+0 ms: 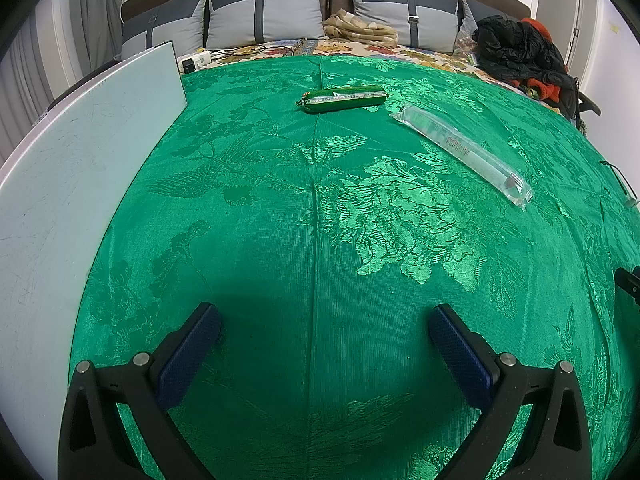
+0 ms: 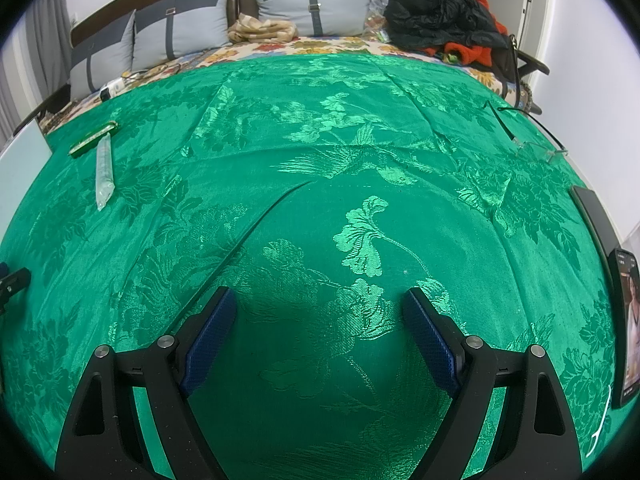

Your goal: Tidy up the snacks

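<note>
A green sausage-shaped snack stick (image 1: 343, 99) lies crosswise on the green cloth (image 1: 280, 200), far ahead of my left gripper (image 1: 325, 316). Right of it a long clear-wrapped snack stick (image 1: 464, 150) lies slanted. My left gripper is open, its blue pads apart over bare cloth, nothing between them. In the right wrist view both sticks lie far left: the green one (image 2: 93, 138) and the clear one (image 2: 104, 170) just below it. My right gripper (image 2: 320, 300) hangs open over the cloth (image 2: 360, 160), holding nothing.
A pale board (image 1: 80, 160) lies along the left side. Glasses (image 2: 536, 148) and a phone (image 2: 628, 328) rest at the cloth's right edge. Cushions (image 1: 264, 12), a folded blanket (image 1: 360, 28) and dark clothes (image 1: 520, 48) sit on the bed behind.
</note>
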A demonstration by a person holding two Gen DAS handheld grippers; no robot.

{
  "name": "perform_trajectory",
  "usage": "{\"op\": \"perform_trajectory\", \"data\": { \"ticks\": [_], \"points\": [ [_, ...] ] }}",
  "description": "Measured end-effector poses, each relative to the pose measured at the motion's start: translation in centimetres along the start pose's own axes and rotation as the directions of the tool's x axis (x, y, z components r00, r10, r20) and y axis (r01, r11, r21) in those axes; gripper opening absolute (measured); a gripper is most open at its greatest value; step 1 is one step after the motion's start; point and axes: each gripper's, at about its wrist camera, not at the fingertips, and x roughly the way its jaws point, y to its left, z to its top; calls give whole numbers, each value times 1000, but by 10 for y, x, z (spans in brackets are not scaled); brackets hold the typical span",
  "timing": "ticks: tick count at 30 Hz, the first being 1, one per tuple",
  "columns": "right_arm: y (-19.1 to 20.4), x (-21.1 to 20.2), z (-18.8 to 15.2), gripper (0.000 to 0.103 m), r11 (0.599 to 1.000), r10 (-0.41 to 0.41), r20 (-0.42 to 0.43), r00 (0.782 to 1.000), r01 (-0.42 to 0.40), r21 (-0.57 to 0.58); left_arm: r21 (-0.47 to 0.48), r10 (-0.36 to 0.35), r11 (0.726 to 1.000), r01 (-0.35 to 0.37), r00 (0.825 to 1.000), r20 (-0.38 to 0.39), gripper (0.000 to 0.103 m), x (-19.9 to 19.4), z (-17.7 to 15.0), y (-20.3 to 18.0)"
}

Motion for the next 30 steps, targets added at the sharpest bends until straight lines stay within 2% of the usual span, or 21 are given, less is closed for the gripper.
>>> {"op": "perform_trajectory", "data": {
  "ticks": [4, 9, 13, 20, 21, 23, 25, 27, 30],
  "points": [
    [0, 0, 0, 88, 1000, 0, 0, 1000, 0, 0, 11, 1, 1000, -1, 1000, -1, 103, 0, -1, 0],
    [0, 0, 0, 88, 1000, 0, -1, 1000, 0, 1, 54, -22, 998, 25, 999, -41, 103, -1, -1, 12],
    [-1, 1, 0, 92, 1000, 7, -4, 1000, -7, 4, 30, -16, 999, 16, 1000, 0, 103, -5, -9, 25],
    [1, 4, 2, 96, 1000, 20, -17, 1000, -20, -4, 29, -14, 999, 14, 1000, -1, 103, -5, -8, 24],
    [3, 4, 5, 95, 999, 30, -41, 999, -31, -11, 29, -15, 999, 15, 1000, -1, 103, -5, -8, 25],
    [11, 4, 15, 95, 996, 92, -75, 993, -93, -6, 28, -15, 999, 15, 1000, 0, 103, -5, -7, 25],
    [32, -6, 33, 95, 981, 193, -36, 981, -193, 5, 28, -14, 1000, 14, 1000, 0, 103, -5, -8, 25],
    [70, -10, 57, 95, 959, 279, -11, 960, -279, -57, 28, -14, 1000, 14, 1000, 0, 103, -5, -8, 25],
    [133, 4, 86, 94, 917, 346, -78, 935, -355, -179, 28, -14, 1000, 14, 1000, 0, 103, -5, -8, 25]
  ]
}}
